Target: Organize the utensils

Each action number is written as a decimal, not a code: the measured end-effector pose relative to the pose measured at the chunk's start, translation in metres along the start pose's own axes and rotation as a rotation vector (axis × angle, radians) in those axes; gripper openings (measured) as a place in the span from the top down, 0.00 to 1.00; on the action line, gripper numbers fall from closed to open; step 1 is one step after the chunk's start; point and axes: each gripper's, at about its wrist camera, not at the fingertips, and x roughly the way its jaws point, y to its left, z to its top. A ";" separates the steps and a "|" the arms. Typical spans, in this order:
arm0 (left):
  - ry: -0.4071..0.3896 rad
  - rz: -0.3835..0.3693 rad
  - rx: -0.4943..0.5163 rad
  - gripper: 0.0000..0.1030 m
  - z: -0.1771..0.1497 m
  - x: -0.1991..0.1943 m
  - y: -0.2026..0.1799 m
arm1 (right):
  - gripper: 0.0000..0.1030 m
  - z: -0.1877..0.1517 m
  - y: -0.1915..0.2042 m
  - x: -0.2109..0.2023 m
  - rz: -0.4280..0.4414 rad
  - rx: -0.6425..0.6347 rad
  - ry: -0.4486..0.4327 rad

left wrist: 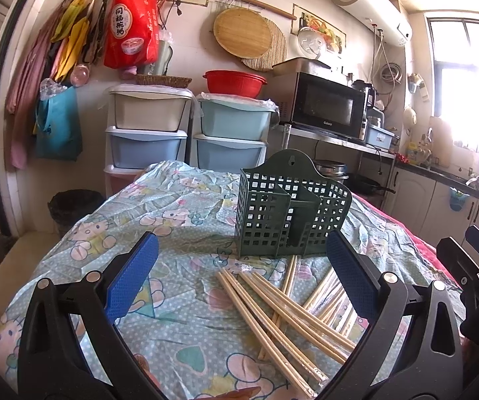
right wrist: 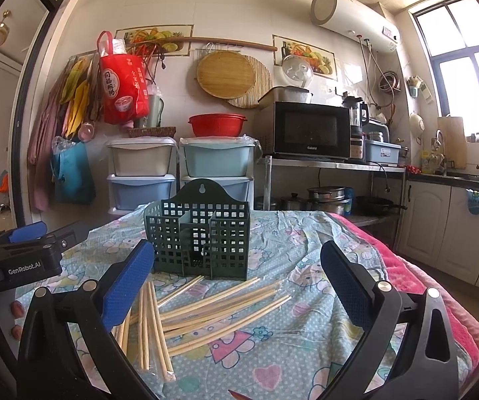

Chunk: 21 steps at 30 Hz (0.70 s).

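Observation:
A dark green slotted utensil holder (left wrist: 289, 215) (right wrist: 201, 236) stands upright on the table, its compartments showing nothing inside. In front of it several wooden chopsticks (left wrist: 282, 310) (right wrist: 213, 310) lie scattered, some in clear wrappers. My left gripper (left wrist: 241, 260) hovers open just above the near side of the chopstick pile, holding nothing. My right gripper (right wrist: 238, 266) is open too, over the pile and facing the holder. The left gripper's body (right wrist: 23, 253) shows at the left edge of the right wrist view, and the right gripper's body (left wrist: 472, 266) at the right edge of the left wrist view.
The table wears a pale blue cartoon-print cloth (left wrist: 159, 206) (right wrist: 306, 343) over a pink cover (right wrist: 416, 276). Behind stand plastic drawer units (left wrist: 146, 133), a red bowl (left wrist: 234, 81), a microwave on a metal rack (right wrist: 309, 131), and counter cabinets (right wrist: 446, 226) at right. A black bin (left wrist: 73, 206) sits left.

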 end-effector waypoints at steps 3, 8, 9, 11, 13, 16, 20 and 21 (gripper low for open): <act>0.008 0.004 -0.005 0.10 0.000 0.002 0.002 | 0.06 -0.001 0.001 0.003 0.008 -0.003 0.009; 0.010 0.013 -0.016 0.10 0.000 0.005 0.006 | 0.06 0.000 0.003 0.008 0.030 -0.012 0.030; 0.013 0.016 -0.020 0.10 0.000 0.006 0.007 | 0.06 0.000 0.004 0.010 0.036 -0.013 0.035; 0.019 0.023 -0.027 0.10 0.001 0.007 0.009 | 0.06 0.001 0.005 0.012 0.048 -0.014 0.045; 0.024 0.029 -0.032 0.10 0.002 0.008 0.012 | 0.06 0.001 0.007 0.015 0.060 -0.021 0.057; 0.032 0.048 -0.040 0.10 0.004 0.010 0.018 | 0.06 0.002 0.010 0.021 0.081 -0.032 0.078; 0.049 0.067 -0.076 0.10 0.009 0.014 0.031 | 0.06 0.008 0.011 0.028 0.109 -0.041 0.086; 0.055 0.058 -0.089 0.10 0.012 0.016 0.035 | 0.06 0.009 0.011 0.030 0.118 -0.040 0.089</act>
